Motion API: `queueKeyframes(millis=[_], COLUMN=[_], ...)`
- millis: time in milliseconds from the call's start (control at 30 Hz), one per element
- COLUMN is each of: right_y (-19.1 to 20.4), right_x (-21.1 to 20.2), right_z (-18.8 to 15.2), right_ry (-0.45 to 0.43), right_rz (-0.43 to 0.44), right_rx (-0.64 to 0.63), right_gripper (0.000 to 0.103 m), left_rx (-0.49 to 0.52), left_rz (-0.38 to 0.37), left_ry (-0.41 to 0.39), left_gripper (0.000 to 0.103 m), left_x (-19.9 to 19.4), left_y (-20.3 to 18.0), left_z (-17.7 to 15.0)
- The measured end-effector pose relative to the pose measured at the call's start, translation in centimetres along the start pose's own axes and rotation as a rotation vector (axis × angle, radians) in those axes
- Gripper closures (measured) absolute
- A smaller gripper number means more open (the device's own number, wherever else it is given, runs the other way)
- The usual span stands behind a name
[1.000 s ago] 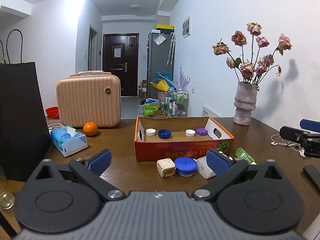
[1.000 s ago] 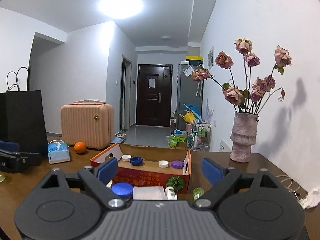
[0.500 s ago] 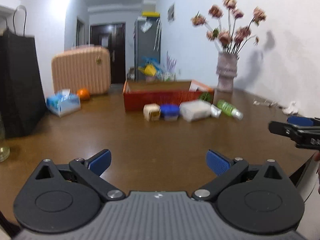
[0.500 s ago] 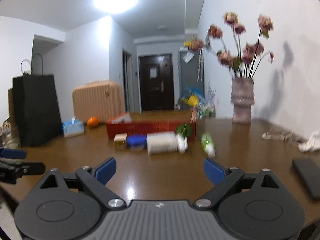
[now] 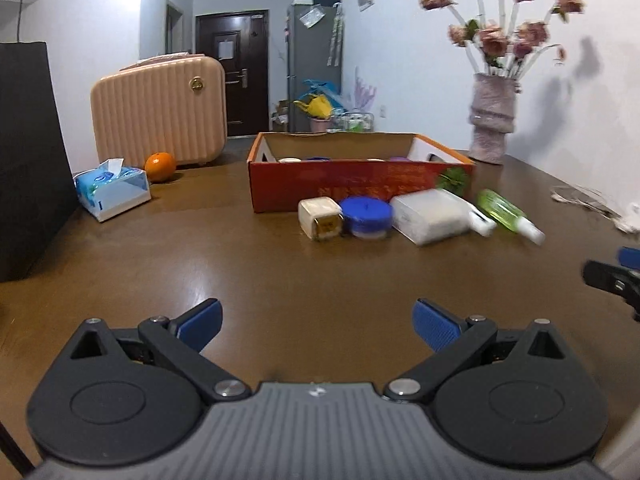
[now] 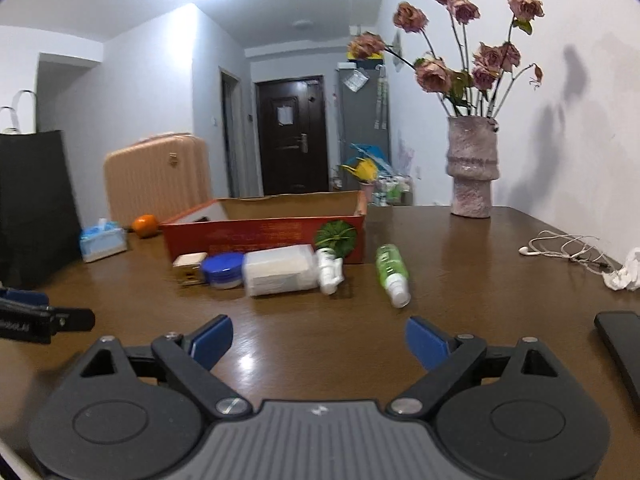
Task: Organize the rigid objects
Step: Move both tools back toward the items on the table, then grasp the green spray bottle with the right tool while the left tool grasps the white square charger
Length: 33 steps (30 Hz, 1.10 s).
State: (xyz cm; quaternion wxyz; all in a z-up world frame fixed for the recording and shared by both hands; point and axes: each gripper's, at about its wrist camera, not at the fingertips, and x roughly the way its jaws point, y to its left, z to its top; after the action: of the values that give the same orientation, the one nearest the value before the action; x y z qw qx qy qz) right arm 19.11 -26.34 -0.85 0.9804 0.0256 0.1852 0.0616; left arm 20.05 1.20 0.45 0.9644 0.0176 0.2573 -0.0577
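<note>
Table [image 5: 320, 280] brown wood, glossy, carries everything. Black bag [image 5: 28, 160] upright at far left edge, pink suitcase [image 5: 160, 108] behind it toward the door. Vase [image 6: 472, 168] of dried roses at back right by the wall. Orange cardboard box [image 5: 352, 184] mid-table, open top, a few small caps just visible inside over the rim. Row of loose items touching or just beside the box's front wall, left to right: cream cube [image 5: 320, 218], blue round jar [image 5: 368, 216], white rectangular case [image 5: 430, 216], small white bottle [image 6: 330, 270], green bottle [image 6: 392, 272] lying on its side, a bit apart from the rest. Tissue box [image 5: 112, 190] and an orange [image 5: 160, 166] left of the cardboard box. Earphones [image 6: 560, 248] and a dark phone [image 6: 620, 348] at right edge. Left gripper [image 5: 316, 320] low over bare table, well short of the row, jaws spread wide, nothing between them. Right gripper [image 6: 318, 338] same: wide apart, holding nothing, nearest the green bottle
</note>
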Motion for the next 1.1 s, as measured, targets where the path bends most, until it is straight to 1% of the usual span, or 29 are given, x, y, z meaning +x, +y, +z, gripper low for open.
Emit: queueKeyframes(millis=[33,200,300,367,400,467,500,533,600,633,667,700,733,767,800,833,867,967,1033,1100], right_y=[-0.3,-1.7,-2.8,-3.6,-4.0,-4.7,-4.8,-5.0,-5.3,-5.4,-5.5,-5.5,-5.6,-5.7,-5.9,-5.9,-6.0,-6.3,-6.4,-6.2], right_x=[0.8,5.0,7.8,9.9,11.1,13.7,14.7,16.0,17.7,18.5,19.3,19.8,20.3,20.6,20.9,21.1,21.2,21.7,21.7,21.6], right_z=[0.5,3.0,4.3,5.1,5.4,5.9,6.0,6.1,6.2,6.2,6.3,6.3,6.4,6.4,6.4,6.3,6.2,5.6,5.5,5.4], right_ry=[0.003,0.018,0.031,0.056,0.074,0.12,0.137,0.156,0.186,0.193,0.198,0.204,0.209,0.21,0.212,0.214,0.215,0.245,0.249,0.249], right_rz=[-0.012,-0.066,-0.075,-0.077,-0.078,-0.082,-0.084,-0.085,-0.092,-0.091,-0.09,-0.092,-0.096,-0.101,-0.104,-0.104,-0.105,-0.105,-0.1,-0.097], right_rx=[0.0,-0.002,0.013,0.036,0.05,0.069,0.074,0.078,0.087,0.087,0.085,0.079,0.076,0.079,0.088,0.092,0.092,0.099,0.105,0.097], right_gripper=[0.011,0.013,0.016,0.026,0.029,0.037,0.038,0.04,0.045,0.047,0.048,0.049,0.052,0.057,0.059,0.063,0.066,0.072,0.072,0.072], left_rx=[-0.004,-0.032,-0.092,-0.139,-0.163,-0.201,-0.222,-0.244,-0.259,-0.256,-0.253,-0.256,-0.266,-0.276,-0.275,-0.263,-0.253,-0.252,-0.242,-0.206], left_rz=[0.014,0.026,0.023,0.0,-0.001,0.007,0.008,0.007,0.005,0.007,0.011,0.009,-0.004,-0.013,-0.017,-0.018,-0.015,-0.008,-0.009,-0.001], left_ry=[0.005,-0.008,0.004,0.031,0.044,0.064,0.067,0.075,0.108,0.128,0.152,0.164,0.165,0.172,0.171,0.167,0.162,0.162,0.16,0.159], left_gripper=[0.0,0.0,0.0,0.001,0.005,0.011,0.017,0.026,0.036,0.035,0.037,0.041,0.048,0.051,0.055,0.058,0.059,0.061,0.062,0.062], left_x=[1.2,7.3,10.9,13.3,14.6,16.8,17.8,18.9,20.4,21.1,21.7,22.0,22.2,22.1,21.9,21.8,21.6,21.3,21.1,21.0], left_y=[-0.1,0.3,1.2,2.0,2.3,2.6,2.8,3.0,3.0,3.0,3.0,3.1,3.4,3.6,3.7,3.7,3.7,4.0,3.9,3.5], left_z=[0.7,4.0,6.2,7.7,8.4,9.7,10.2,10.6,10.7,10.6,10.2,9.9,9.7,9.6,9.6,9.7,9.8,9.7,9.7,9.7])
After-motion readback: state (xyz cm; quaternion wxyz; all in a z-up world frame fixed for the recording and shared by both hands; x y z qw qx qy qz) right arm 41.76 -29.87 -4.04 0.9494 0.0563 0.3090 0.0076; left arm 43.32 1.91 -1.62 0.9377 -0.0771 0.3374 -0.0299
